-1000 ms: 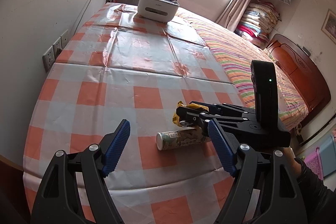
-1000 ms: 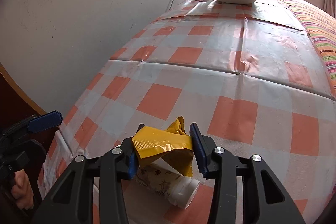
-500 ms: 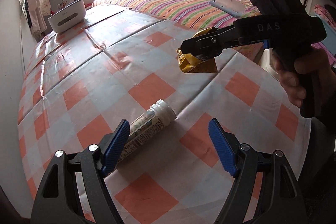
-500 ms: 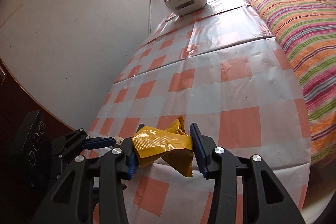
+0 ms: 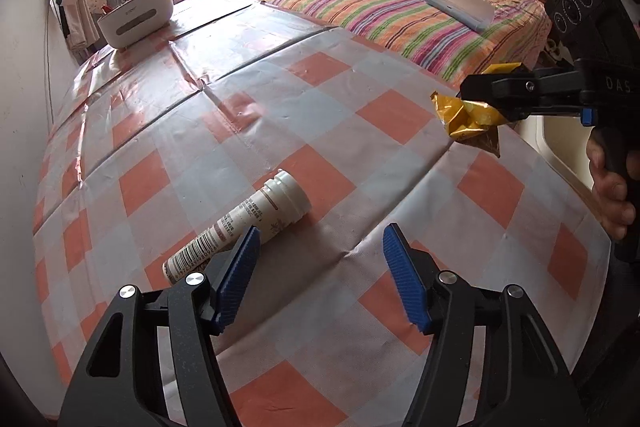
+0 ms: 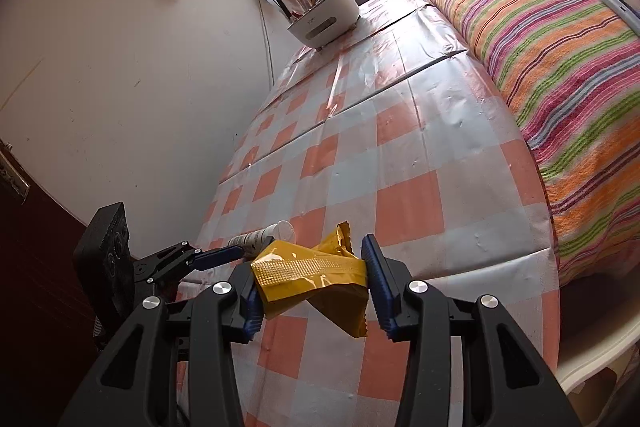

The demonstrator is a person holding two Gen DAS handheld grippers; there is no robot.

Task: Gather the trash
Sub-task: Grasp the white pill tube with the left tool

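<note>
A crumpled yellow wrapper [image 6: 316, 277] is clamped between the blue pads of the right gripper [image 6: 312, 281] at the lower centre of the right wrist view, held clear above the orange-and-white checked tablecloth [image 6: 400, 167] near the table's edge. In the left wrist view the same wrapper [image 5: 468, 117] hangs at the right of the frame from the right gripper [image 5: 480, 99], with a person's hand [image 5: 614, 195] wrapped round the black handle at the far right edge. The left gripper [image 5: 318, 273] fills the bottom of that view, pointing down at the table; its jaws are closing, with only tablecloth showing in the gap between them. A white bottle [image 5: 244, 227] with a barcode label lies on its side on the cloth at lower centre, its cap end pointing toward the upper right; its barcode end passes behind the left-hand blue pad [image 5: 236, 277], and whether the pad touches it cannot be told. In the right wrist view the bottle [image 6: 266, 235] shows just above the wrapper at lower left of centre, with a blue fingertip of the left gripper [image 6: 218, 255] beside it. A white caddy [image 5: 134, 17] holding small items stands at the far end of the table, in the upper left of the left wrist view. A bed with a striped cover [image 5: 392, 3] runs along the table's far side, and a flat white and pale-blue object [image 5: 460, 5] lies on it.
</note>
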